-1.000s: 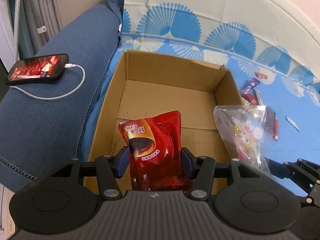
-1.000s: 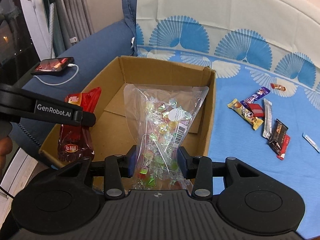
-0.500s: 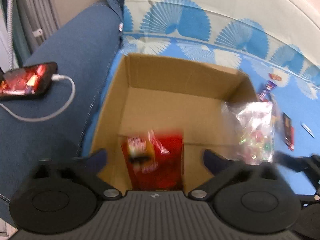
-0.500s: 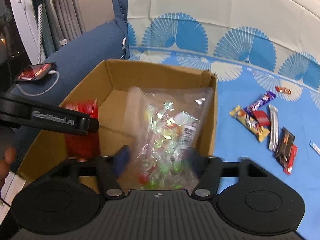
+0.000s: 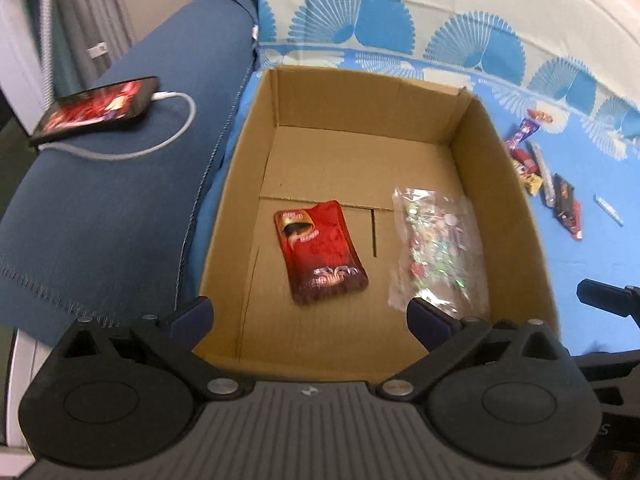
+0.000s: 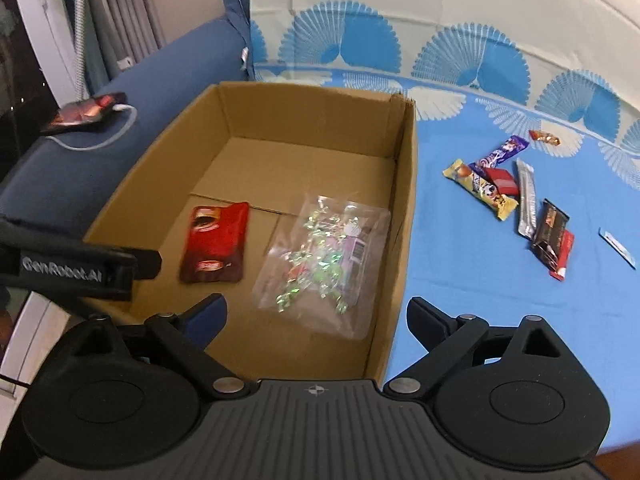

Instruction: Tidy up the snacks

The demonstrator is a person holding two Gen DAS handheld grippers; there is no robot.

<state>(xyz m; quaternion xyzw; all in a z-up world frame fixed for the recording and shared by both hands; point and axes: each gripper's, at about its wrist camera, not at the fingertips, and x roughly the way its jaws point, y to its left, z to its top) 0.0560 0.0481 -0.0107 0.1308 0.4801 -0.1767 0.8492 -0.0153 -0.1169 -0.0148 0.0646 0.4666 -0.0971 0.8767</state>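
Since one second ago, both packets have left the grippers and now lie flat on the floor of the cardboard box [image 5: 516, 200]: the red pouch [image 5: 320, 252] and the clear candy bag [image 5: 438, 248].

At about nine o'clock from the box, a phone [image 5: 96, 110] with a white cable [image 5: 160, 146] rests on the blue sofa arm [image 5: 100, 216]. The left gripper [image 5: 310, 312] hangs over the near edge of the box, its jaws spread wide and holding nothing. The red pouch lies in the near left part of the box floor, the candy bag at three o'clock from it, near the right wall; the two are apart. The right gripper [image 6: 316, 312] is also wide open and empty, above the near right corner of the box. At three o'clock from the box, a small group of snack bars [image 6: 516, 196] lies on the blue sheet [image 6: 460, 260], well apart from the box.
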